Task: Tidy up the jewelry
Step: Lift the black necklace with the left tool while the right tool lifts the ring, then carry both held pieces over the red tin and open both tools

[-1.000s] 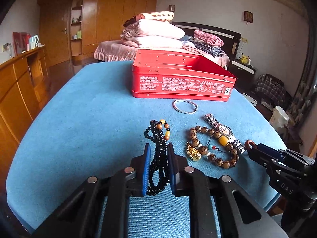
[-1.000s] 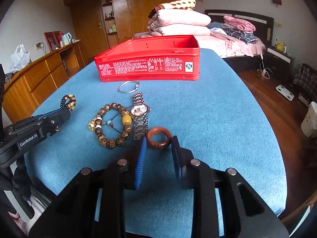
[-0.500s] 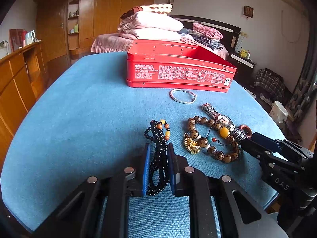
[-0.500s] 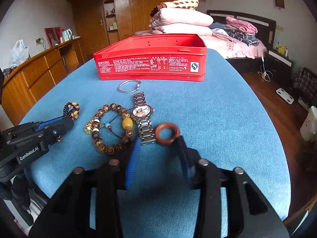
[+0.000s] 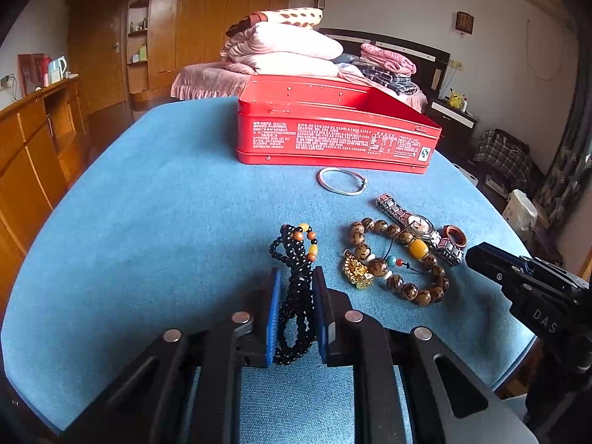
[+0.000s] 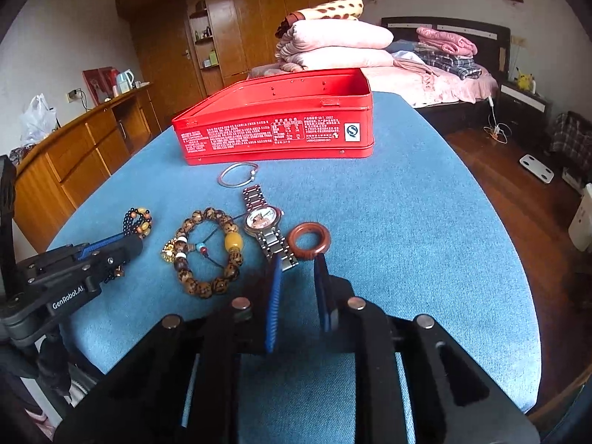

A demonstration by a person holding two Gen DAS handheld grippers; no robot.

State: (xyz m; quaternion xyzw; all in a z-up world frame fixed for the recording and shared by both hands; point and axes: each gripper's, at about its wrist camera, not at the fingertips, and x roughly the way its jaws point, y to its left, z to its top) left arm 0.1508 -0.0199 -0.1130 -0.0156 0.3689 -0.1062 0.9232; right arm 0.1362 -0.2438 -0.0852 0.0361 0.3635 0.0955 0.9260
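Observation:
My left gripper (image 5: 296, 273) is shut on a black bead string (image 5: 296, 296) whose orange beads lie ahead on the blue table (image 5: 148, 222). To its right lie a brown bead bracelet (image 5: 396, 259) with a gold charm, a steel watch (image 5: 418, 225), a reddish-brown ring (image 5: 454, 236) and a silver bangle (image 5: 342, 182). The open red tin (image 5: 333, 140) stands behind them. In the right wrist view the ring (image 6: 309, 240) lies flat beside the watch (image 6: 261, 218), just ahead of my right gripper (image 6: 298, 262). Its jaws are closing with nothing between them.
The table's rounded front edge runs close under both grippers. A wooden sideboard (image 5: 29, 140) lines the left wall. A bed with folded bedding (image 5: 288, 51) stands behind the tin. Bare blue cloth stretches left of the bead string and right of the ring.
The ring, first between the right fingertips, now lies on the cloth beside the watch. The right jaws spread, then narrowed behind it. The left gripper keeps its hold on the black beads.

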